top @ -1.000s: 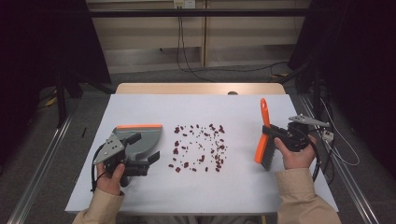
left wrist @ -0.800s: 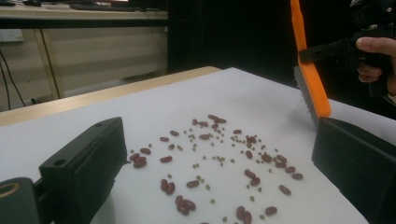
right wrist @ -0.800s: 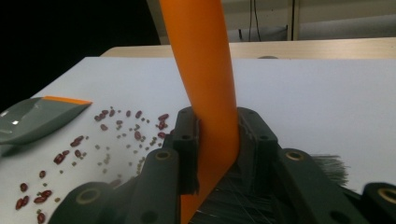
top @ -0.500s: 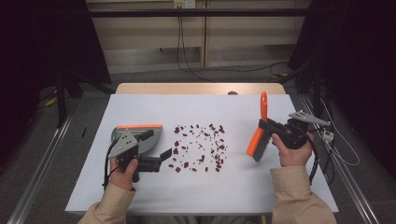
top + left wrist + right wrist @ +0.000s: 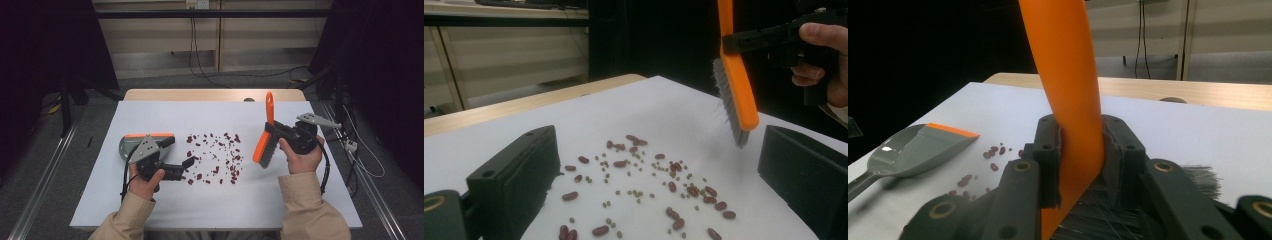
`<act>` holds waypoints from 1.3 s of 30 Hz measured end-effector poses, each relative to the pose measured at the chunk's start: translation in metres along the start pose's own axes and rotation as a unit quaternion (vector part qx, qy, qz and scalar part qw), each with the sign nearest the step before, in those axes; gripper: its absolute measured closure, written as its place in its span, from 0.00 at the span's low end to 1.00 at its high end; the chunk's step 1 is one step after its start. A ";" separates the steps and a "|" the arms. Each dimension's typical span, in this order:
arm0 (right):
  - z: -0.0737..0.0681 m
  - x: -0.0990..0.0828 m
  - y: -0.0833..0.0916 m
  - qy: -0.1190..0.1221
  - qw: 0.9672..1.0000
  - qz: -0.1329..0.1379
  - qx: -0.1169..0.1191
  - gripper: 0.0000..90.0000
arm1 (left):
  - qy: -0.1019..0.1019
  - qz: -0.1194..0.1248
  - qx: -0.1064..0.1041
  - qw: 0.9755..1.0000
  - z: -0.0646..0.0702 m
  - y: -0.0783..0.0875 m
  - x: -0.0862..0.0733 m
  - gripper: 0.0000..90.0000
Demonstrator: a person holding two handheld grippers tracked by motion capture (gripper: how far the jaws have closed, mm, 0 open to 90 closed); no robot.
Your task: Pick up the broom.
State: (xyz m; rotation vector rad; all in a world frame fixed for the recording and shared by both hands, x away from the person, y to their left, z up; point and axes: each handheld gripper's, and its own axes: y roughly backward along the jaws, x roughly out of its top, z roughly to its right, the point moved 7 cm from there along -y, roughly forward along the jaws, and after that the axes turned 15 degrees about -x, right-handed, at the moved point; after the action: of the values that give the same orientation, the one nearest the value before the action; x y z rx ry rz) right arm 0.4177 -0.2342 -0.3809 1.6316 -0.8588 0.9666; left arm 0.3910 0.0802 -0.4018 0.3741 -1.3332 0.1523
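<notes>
Our right gripper (image 5: pixel 280 134) pinched the orange brush (image 5: pixel 265 136) by its handle, bristles hanging above the bench (image 5: pixel 300 200) just right of the scattered beans (image 5: pixel 215 157). Our left gripper (image 5: pixel 192 162) had fingers spread, beside the dustpan (image 5: pixel 918 147).

A lab: white test table (image 5: pixel 150 210) between black curtains (image 5: pixel 45 45), loose cables (image 5: pixel 200 55).

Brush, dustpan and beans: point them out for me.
brush (image 5: pixel 263 145), high view, orange back above the bristles.
dustpan (image 5: pixel 918 145), right gripper view, grey scoop.
beans (image 5: pixel 674 187), left gripper view, one bean mid-scatter.
</notes>
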 end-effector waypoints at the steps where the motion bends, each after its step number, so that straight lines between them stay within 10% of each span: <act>1: -0.002 0.001 -0.001 0.002 1.000 0.000 0.002 0.79 | 0.002 0.001 -0.002 1.000 0.001 -0.002 0.000 0.03; 39: -0.083 0.007 -0.034 0.030 0.998 -0.001 0.058 0.79 | 0.034 -0.043 -0.040 0.998 0.008 -0.064 -0.016 0.12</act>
State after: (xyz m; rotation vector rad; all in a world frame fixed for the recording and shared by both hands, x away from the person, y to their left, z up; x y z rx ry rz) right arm 0.4353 -0.1465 -0.3743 1.6927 -0.7730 1.0749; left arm 0.3998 0.0196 -0.4271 0.3553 -1.2505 0.0383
